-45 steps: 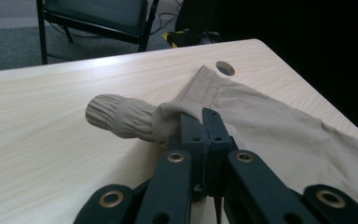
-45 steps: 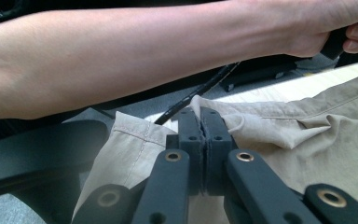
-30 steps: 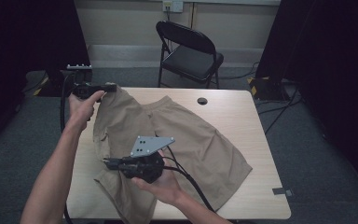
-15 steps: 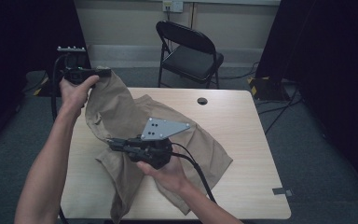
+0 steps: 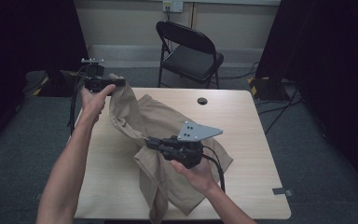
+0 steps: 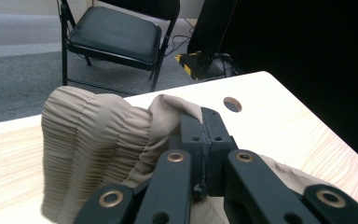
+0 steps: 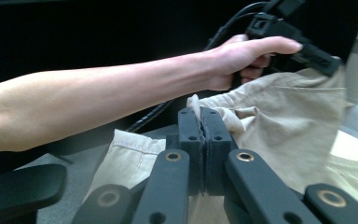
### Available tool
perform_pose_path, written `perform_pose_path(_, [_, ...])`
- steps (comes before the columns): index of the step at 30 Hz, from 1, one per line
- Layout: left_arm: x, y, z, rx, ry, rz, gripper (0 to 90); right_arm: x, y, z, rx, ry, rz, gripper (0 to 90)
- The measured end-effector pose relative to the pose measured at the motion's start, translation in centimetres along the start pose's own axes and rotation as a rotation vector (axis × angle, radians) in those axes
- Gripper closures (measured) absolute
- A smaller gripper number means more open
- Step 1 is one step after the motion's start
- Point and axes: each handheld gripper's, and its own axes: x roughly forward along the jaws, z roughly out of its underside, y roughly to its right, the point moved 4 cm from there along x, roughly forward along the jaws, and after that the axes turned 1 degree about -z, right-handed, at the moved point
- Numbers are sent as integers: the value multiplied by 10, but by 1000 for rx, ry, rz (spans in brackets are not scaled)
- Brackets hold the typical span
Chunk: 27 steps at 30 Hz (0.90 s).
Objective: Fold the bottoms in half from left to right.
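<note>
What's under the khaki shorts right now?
The wooden table lies under the khaki shorts' lower half; the tabletop they cover is hidden. One end hangs lifted from the left hand-held gripper.

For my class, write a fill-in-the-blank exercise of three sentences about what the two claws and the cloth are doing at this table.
1. Both the left claw and the right claw are shut on the tan ____.
2. Behind the table stands a black folding ____.
3. The left claw holds its end of the shorts ____ than the right claw holds its end.

Missing words: shorts; chair; higher
</note>
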Motion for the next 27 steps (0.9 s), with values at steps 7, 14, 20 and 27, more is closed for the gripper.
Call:
perform_pose_path(7, [17, 1, 4, -21, -19, 12, 899, -23, 20, 11, 15, -5, 70, 887])
perform_pose_path(14, [29, -3, 7, -41, -31, 3, 899, -39, 32, 23, 35, -19, 110, 887])
perform_pose_path(20, [34, 6, 5, 11, -17, 21, 899, -54, 36, 30, 42, -33, 142, 887])
perform_pose_path(27, [41, 20, -6, 41, 1, 33, 898, -70, 42, 38, 53, -42, 182, 886])
